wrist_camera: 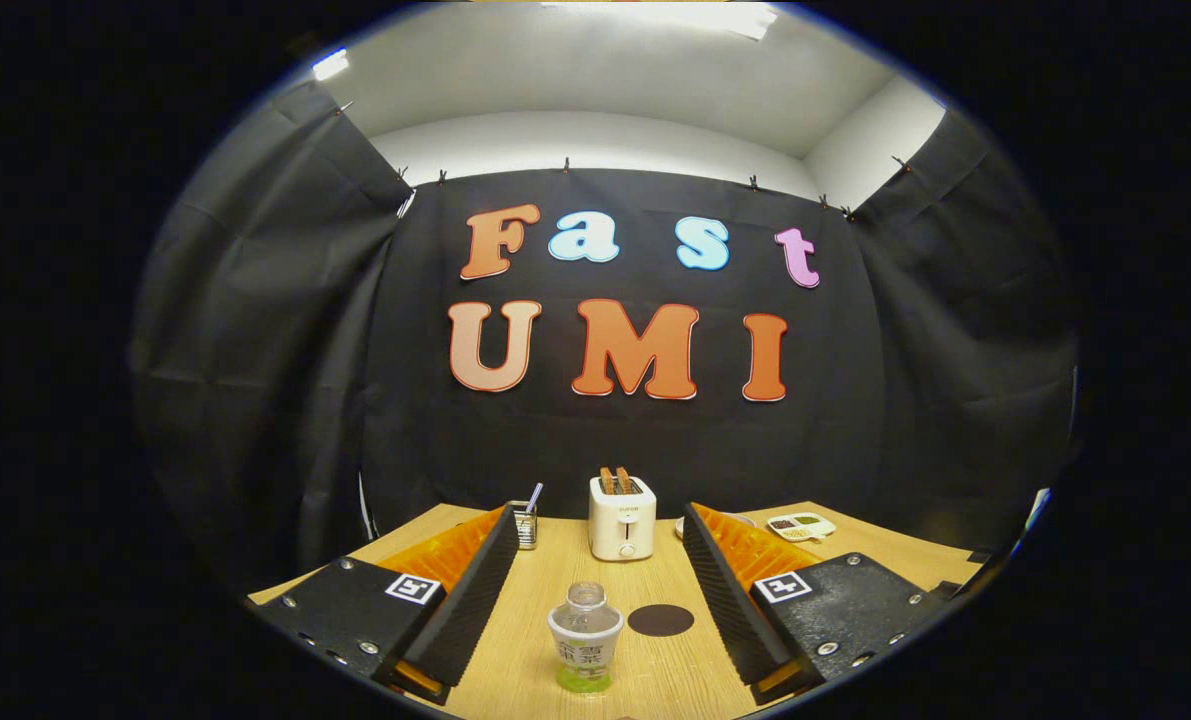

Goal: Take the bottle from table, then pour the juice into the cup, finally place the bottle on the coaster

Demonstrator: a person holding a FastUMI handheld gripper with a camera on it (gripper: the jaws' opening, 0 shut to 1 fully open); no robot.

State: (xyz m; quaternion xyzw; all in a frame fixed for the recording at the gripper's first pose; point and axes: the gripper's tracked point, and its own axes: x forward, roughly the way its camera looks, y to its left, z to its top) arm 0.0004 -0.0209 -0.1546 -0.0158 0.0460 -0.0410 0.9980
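Note:
A small clear bottle (584, 638) with a white label and green juice at its bottom stands upright on the wooden table (545, 600), uncapped as far as I can tell. It sits between my two fingers, nearer the left one, touching neither. My gripper (595, 545) is open wide. A dark round coaster (660, 620) lies flat on the table just right of the bottle, also between the fingers.
A white toaster (622, 518) with two slices of bread stands beyond the fingers at the table's back. A metal mesh holder (525, 524) with a utensil sits left of it. A white dish (801, 525) with small compartments lies at the back right.

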